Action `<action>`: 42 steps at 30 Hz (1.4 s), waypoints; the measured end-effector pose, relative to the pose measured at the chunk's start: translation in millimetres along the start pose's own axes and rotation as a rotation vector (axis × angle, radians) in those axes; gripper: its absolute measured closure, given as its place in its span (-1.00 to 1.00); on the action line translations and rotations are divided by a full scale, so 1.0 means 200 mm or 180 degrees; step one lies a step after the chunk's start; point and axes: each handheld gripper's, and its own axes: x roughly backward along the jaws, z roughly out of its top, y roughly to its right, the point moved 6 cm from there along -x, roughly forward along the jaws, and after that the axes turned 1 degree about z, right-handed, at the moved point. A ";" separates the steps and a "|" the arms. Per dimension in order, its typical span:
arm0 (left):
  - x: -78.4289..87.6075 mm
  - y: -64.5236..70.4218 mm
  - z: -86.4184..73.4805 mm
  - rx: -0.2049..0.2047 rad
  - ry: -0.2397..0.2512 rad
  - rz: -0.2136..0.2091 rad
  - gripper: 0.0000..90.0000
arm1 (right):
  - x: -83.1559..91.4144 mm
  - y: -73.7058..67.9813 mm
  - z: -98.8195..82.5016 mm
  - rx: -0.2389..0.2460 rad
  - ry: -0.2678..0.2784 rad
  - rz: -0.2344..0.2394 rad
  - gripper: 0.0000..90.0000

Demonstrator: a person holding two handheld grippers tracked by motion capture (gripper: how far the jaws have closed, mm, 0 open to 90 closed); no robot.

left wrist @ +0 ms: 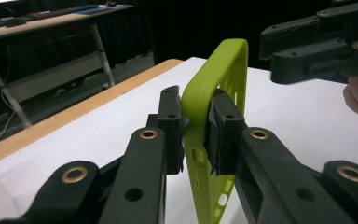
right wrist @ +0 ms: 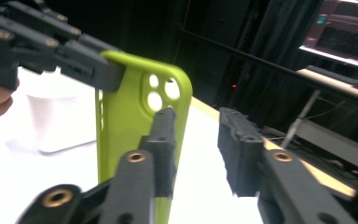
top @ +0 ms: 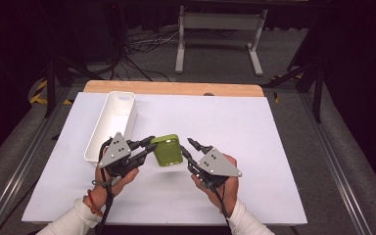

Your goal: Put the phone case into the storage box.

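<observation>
A lime-green phone case [top: 166, 150] is held up off the white table sheet [top: 235, 127], near its front middle. My left gripper [top: 152, 144] is shut on the case's left edge; in the left gripper view the pads of this gripper [left wrist: 198, 112] pinch the case's rim [left wrist: 223, 70]. My right gripper [top: 188, 148] sits just right of the case with its jaws apart. In the right gripper view the case [right wrist: 126, 116], camera holes toward me, stands by the left jaw of that gripper [right wrist: 198, 126], and no pad presses on it.
A long white bin [top: 108, 127] lies on the sheet's left side, just behind my left hand. A wooden table edge [top: 176, 88] runs along the back. A white metal stand [top: 220, 39] and cables lie on the floor beyond.
</observation>
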 end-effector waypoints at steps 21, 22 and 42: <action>0.13 -0.09 0.06 -0.0014 0.0180 0.0143 0.73 | 0.10 0.08 -0.26 -0.0065 -0.0341 0.0056 -0.39; 0.14 -0.10 0.07 -0.0019 0.0191 0.0159 0.73 | 0.10 0.08 -0.28 -0.0062 -0.0384 0.0059 -0.42; 0.26 -0.22 0.13 -0.0030 0.0320 0.0359 0.73 | 0.21 0.10 -0.42 -0.0026 -0.0554 0.0003 -0.57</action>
